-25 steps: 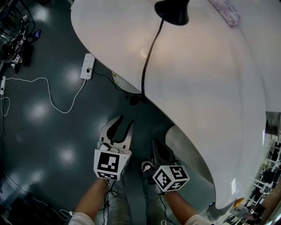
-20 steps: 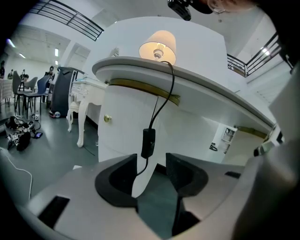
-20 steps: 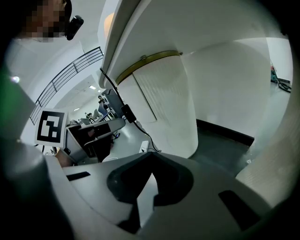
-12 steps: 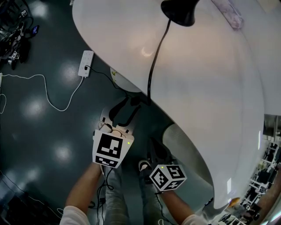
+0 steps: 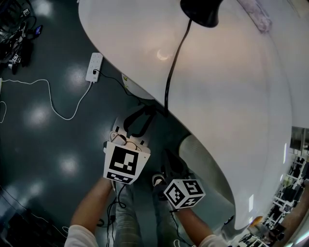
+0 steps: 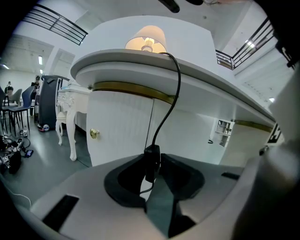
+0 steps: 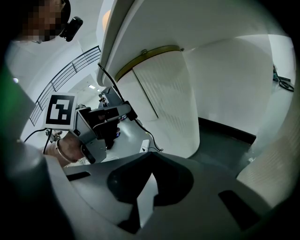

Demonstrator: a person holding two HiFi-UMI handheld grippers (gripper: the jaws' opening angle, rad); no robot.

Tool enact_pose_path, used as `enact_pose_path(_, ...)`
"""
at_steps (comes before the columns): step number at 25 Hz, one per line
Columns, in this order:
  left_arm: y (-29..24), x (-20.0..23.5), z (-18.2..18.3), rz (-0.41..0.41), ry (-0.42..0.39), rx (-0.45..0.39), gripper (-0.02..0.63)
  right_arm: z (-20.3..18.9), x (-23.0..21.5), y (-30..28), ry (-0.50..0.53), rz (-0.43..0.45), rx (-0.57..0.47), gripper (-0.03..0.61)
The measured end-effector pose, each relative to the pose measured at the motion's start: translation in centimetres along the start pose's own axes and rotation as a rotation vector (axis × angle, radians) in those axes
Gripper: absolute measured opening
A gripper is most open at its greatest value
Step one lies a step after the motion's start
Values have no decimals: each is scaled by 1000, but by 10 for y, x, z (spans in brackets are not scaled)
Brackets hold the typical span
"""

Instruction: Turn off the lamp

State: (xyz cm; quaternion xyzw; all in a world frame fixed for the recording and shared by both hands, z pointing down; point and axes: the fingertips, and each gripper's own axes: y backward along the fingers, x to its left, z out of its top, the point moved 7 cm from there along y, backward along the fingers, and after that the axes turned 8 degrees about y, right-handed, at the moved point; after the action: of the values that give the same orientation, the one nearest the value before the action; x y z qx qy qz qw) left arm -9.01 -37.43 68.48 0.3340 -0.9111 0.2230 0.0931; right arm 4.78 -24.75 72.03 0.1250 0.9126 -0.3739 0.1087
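Head view, steeply down: black lamp base (image 5: 200, 12) on a white curved table (image 5: 231, 96), black cord (image 5: 174, 58) trailing over the near edge down to the left gripper (image 5: 145, 115); right gripper (image 5: 175, 166) lower, just beside it, below the table edge. Left gripper view: jaws clamped on the cord's inline switch (image 6: 151, 161), lampshade (image 6: 146, 38) glowing above on the tabletop. Right gripper view: jaws together, nothing between.

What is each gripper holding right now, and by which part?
The left gripper grips the inline switch on the lamp cord, its fingers closed on the switch body. The right gripper holds nothing; its fingers are together.
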Motion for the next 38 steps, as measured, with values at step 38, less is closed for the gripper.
enact_pose_path(38,5,-8,1,-22,39,-27,80,-1,-4,0,4,6,26,-2)
